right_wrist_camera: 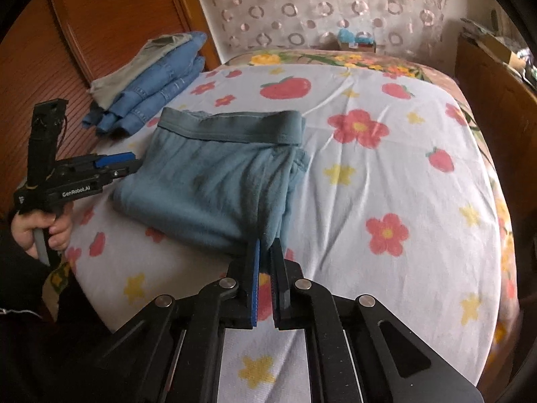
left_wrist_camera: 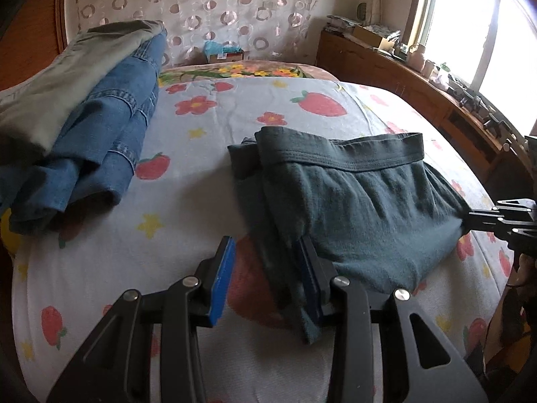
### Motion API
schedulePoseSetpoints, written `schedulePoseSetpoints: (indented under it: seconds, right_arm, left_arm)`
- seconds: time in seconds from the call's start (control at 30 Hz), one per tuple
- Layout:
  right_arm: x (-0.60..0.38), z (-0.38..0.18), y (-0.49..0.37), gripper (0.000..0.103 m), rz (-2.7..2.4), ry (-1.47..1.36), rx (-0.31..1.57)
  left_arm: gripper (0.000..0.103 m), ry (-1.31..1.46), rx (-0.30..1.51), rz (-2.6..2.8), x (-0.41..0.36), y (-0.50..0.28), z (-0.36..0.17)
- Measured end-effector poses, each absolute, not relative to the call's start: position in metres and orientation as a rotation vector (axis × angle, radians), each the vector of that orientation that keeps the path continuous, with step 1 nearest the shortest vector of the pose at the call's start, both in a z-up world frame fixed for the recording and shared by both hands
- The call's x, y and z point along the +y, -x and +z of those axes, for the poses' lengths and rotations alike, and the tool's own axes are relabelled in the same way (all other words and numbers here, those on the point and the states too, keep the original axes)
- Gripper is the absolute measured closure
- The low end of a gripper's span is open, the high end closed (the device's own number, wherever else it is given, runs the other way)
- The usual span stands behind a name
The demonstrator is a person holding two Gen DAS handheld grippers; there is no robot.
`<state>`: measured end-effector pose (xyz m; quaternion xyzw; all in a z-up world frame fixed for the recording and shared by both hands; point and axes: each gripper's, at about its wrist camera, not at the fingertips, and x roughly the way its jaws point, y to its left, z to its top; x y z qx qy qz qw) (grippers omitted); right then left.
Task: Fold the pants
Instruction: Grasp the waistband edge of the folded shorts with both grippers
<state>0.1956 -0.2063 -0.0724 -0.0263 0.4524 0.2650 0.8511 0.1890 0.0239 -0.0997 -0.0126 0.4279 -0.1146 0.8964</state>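
Observation:
Folded dark teal pants point(left_wrist_camera: 362, 201) point(right_wrist_camera: 208, 181) lie on the flowered bed sheet point(left_wrist_camera: 201, 134), waistband on the far side. My right gripper point(right_wrist_camera: 266, 247) is shut on the fabric of their near right corner; in the left wrist view it point(left_wrist_camera: 468, 218) comes in from the right edge and pinches that corner. My left gripper point(left_wrist_camera: 266, 245) stands open at the pants' near left corner. A fold of fabric hangs against its right finger point(left_wrist_camera: 312, 285), and bare sheet shows between the pads. In the right wrist view the left gripper point(right_wrist_camera: 134, 164) sits at the pants' left edge.
A stack of folded blue jeans and a khaki garment point(left_wrist_camera: 100, 117) point(right_wrist_camera: 151, 84) lies at the far left of the bed. A padded headboard point(left_wrist_camera: 201, 6) is behind, a wooden sideboard point(left_wrist_camera: 402, 80) under a window to the right, a wooden wardrobe point(right_wrist_camera: 84, 33) to the left. A hand point(right_wrist_camera: 50, 228) holds the left gripper.

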Motion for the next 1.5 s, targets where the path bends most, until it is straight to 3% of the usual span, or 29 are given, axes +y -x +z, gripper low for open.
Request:
schedulePoseSetpoints:
  seconds: [0.1,0.17,0.23,0.3,0.7,1.03,1.5]
  right_arm:
    - [-0.205,-0.07,-0.198,0.098,0.555,0.05,0.947]
    - [-0.205,-0.064,-0.199,0.086,0.552,0.045,0.922]
    - [-0.206,-0.058,-0.204,0.063,0.535,0.039,0.898]
    - [-0.206,-0.055,-0.211,0.049,0.512,0.039,0.887]
    - [-0.178,-0.071,-0.265,0.049,0.512,0.09,0.943]
    - [-0.175,-0.078,-0.271,0.049,0.512,0.101,0.951]
    - [-0.168,-0.082,-0.269,0.049,0.494,0.15,0.915]
  left_arm:
    - [0.061,0.025,0.882,-0.233,0.026,-0.189,-0.1]
    - [0.057,0.029,0.885,-0.234,0.027,-0.19,-0.1]
    - [0.045,0.013,0.885,-0.207,0.028,-0.191,-0.1]
    - [0.041,0.016,0.885,-0.197,0.028,-0.191,-0.1]
    - [0.037,0.023,0.9,-0.205,0.031,-0.196,-0.101]
    - [0.037,0.039,0.859,-0.238,0.027,-0.222,-0.077]
    - [0.037,0.04,0.912,-0.253,0.021,-0.249,-0.096]
